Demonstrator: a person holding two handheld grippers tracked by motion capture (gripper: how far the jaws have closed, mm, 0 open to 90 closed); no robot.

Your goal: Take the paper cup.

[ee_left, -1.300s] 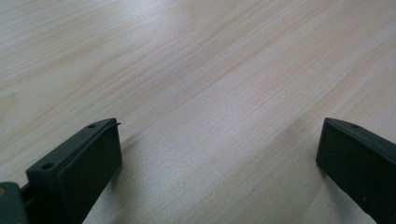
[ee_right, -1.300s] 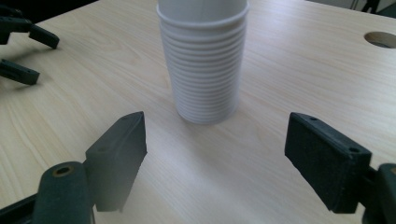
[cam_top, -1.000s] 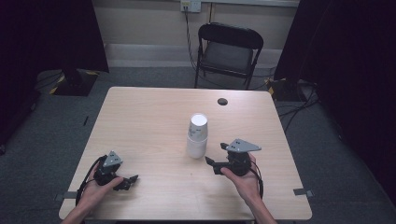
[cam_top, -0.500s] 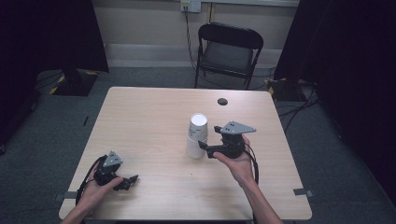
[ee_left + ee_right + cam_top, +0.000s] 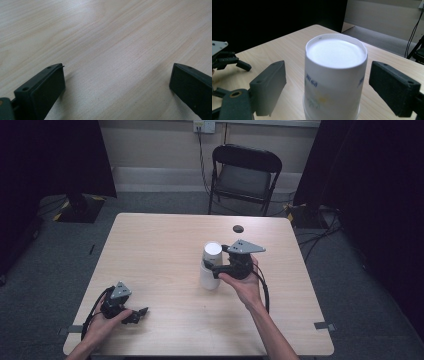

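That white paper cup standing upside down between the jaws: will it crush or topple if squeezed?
The paper cup looks thin-walled, so a hard squeeze probably dents it. It is likely light, tall for its base, and may tip if nudged near the top.

A light wooden table (image 5: 150, 250) stands on grey carpet (image 5: 45, 270). A small dark round disc (image 5: 238, 228) lies near the table's far edge, right of centre. Beyond the far edge stands a black folding chair (image 5: 243, 175), with a wall socket (image 5: 204, 126) and hanging cable behind it. Dark curtains (image 5: 50, 155) flank both sides.
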